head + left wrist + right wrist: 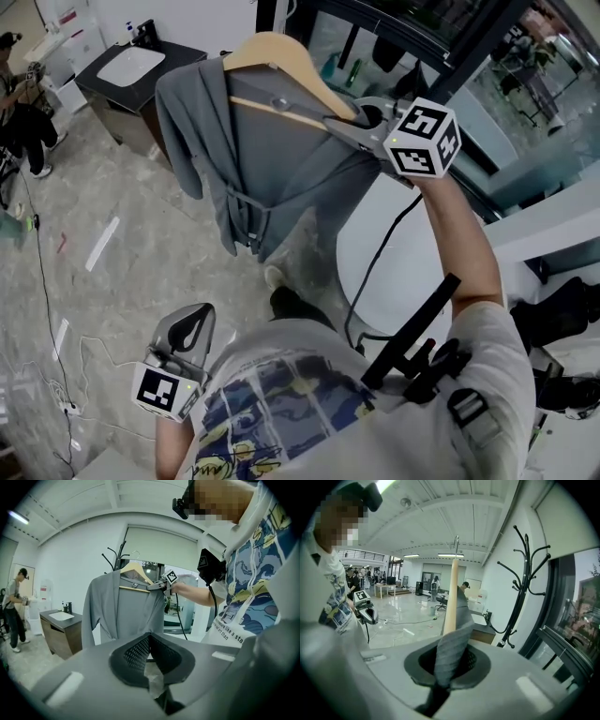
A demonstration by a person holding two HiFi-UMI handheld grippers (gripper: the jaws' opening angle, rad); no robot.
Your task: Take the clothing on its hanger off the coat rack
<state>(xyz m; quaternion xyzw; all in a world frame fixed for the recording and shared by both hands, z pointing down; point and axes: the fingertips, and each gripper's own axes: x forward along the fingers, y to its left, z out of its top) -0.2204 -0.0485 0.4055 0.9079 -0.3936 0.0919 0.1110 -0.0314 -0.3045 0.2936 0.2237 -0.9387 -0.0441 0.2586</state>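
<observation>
A grey garment [272, 169] hangs on a wooden hanger [281, 56], held up in the air. My right gripper [352, 127] is shut on the garment's shoulder over the hanger's end. The right gripper view shows a fold of grey cloth [452, 644] pinched between the jaws, with the hanger arm [451, 597] rising behind it. The black coat rack [520, 588] stands apart at the right, and the hanger hook is clear of it. My left gripper [199, 314] hangs low by my left side, shut on nothing. In its view the garment [126, 611] hangs in front of the rack [115, 557].
A dark cabinet with a white sink [131, 70] stands behind the garment. A person [23, 103] stands at the far left. Cables [56, 309] trail over the floor. A white round surface [375, 253] lies below my right arm, and glass panels run along the right.
</observation>
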